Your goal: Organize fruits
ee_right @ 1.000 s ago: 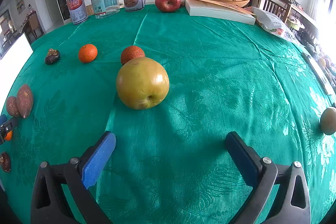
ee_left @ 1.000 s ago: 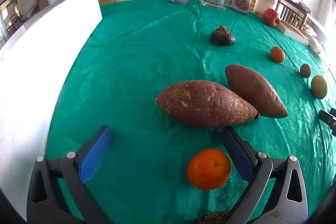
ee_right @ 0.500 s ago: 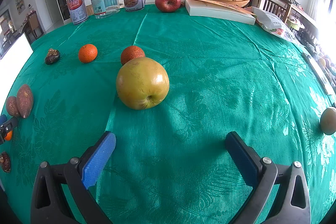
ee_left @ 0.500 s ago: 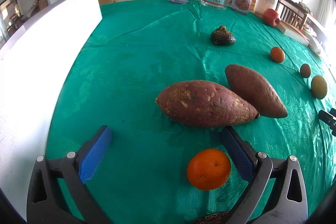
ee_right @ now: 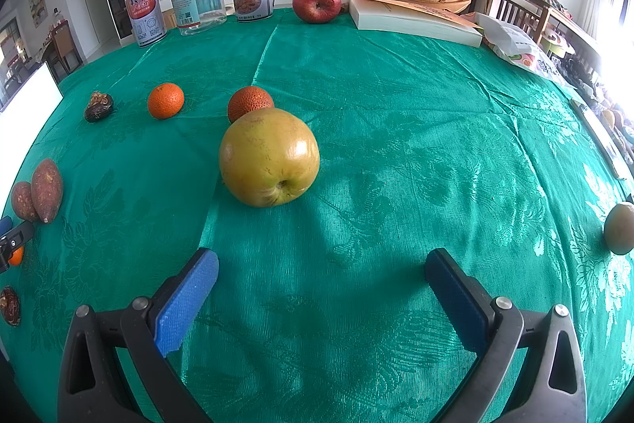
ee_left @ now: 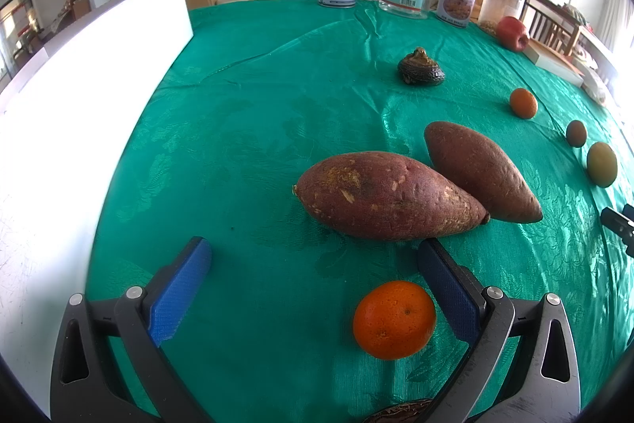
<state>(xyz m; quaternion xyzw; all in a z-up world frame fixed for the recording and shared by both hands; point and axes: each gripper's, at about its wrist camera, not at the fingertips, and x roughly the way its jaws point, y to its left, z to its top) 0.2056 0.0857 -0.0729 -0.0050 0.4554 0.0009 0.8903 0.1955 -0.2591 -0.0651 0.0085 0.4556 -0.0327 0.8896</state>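
Fruits lie scattered on the green cloth [ee_right: 396, 98] — with both the left gripper [ee_left: 313, 264] and right gripper [ee_right: 321, 272] spread wide and empty, I'd close the left squarely round the near orange [ee_left: 394, 320] — gently, lest it roll.

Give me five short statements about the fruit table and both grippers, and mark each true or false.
1. The left gripper grips the orange. False: its jaws stand open, with the orange lying between them near the right finger.
2. The two sweet potatoes lie side by side. True.
3. The right gripper is open and holds nothing. True.
4. The yellow apple stands beside the cans. False: it lies mid-table, just in front of a rough reddish-orange fruit.
5. The red apple sits next to the book. True.
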